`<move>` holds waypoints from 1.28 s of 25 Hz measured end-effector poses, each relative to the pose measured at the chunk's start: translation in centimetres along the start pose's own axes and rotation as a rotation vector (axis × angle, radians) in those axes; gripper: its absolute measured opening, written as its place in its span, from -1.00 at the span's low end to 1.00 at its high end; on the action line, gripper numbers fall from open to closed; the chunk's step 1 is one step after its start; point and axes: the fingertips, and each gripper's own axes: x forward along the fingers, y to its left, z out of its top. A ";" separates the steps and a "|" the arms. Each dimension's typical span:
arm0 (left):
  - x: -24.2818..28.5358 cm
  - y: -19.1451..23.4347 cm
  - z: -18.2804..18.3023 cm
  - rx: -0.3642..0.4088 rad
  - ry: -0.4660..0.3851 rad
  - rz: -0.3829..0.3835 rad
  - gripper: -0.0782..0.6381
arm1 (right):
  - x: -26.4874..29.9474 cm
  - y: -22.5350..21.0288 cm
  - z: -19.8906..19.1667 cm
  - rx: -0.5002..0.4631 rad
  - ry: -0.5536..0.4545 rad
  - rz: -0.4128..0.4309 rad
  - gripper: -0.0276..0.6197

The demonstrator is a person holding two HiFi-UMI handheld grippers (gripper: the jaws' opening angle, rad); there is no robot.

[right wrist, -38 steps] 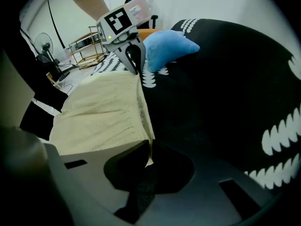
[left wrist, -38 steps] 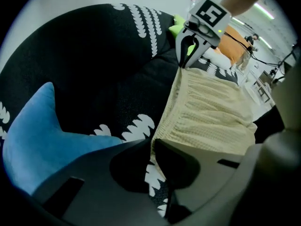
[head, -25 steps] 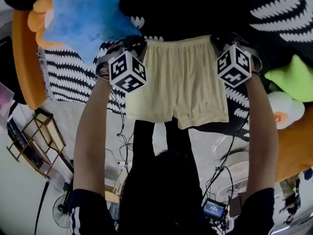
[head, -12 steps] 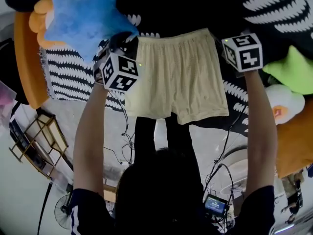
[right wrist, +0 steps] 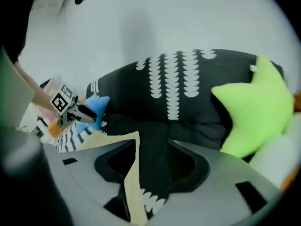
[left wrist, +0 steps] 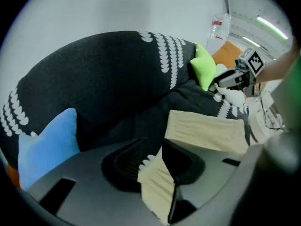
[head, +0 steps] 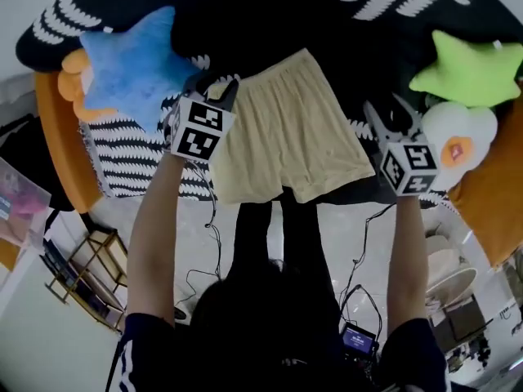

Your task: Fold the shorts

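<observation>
Pale yellow shorts [head: 286, 133] lie flat on a black sofa cover with white markings, legs toward me. My left gripper [head: 219, 90] hovers at the left waistband corner. Its jaws are opening. In the left gripper view [left wrist: 153, 168] the corner of the shorts [left wrist: 157, 187] lies between them against the right pad, with a gap at the left pad. My right gripper [head: 377, 119] is off the right edge of the shorts, over the black cover. Its jaws are closing on nothing in the right gripper view [right wrist: 150, 168], where the shorts' edge [right wrist: 133, 173] shows beneath.
A blue star cushion [head: 135, 55] lies left of the shorts. At the right are a green star cushion [head: 470, 68] and a white egg cushion [head: 458, 137]. The orange sofa edge [head: 57, 137] curves round the left. Cables [head: 208, 251] trail on the floor by the person's legs.
Both grippers were at the waistband corners. The right one has let go, rolled and swung out right and toward me. The left one has loosened and lifted slightly.
</observation>
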 end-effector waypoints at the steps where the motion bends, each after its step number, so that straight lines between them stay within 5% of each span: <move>1: 0.4 -1.5 0.5 0.023 0.006 -0.044 -0.43 | -1.7 0.1 -1.6 0.058 -0.014 -0.025 -0.25; 6: 3.2 -7.5 2.9 0.183 0.046 -0.199 -0.30 | -8.0 0.3 -9.7 0.121 0.058 -0.145 -0.31; 10: 6.6 -8.5 5.3 0.281 0.048 -0.186 -0.31 | -9.7 0.4 -15.9 0.148 0.144 -0.197 -0.42; 13: 8.6 -8.7 7.3 0.435 0.072 -0.173 -0.33 | -9.9 0.4 -18.9 0.200 0.174 -0.208 -0.55; 21: 13.3 -10.5 9.1 0.878 0.199 -0.277 -0.46 | -7.7 1.0 -23.0 0.235 0.314 -0.162 -0.49; 29: 15.7 -10.8 5.8 1.222 0.344 -0.329 -0.57 | -7.4 1.0 -23.1 0.258 0.323 -0.172 -0.52; 32: 15.5 -10.6 5.4 1.275 0.368 -0.348 -0.58 | -7.8 1.6 -22.6 0.302 0.303 -0.129 -0.49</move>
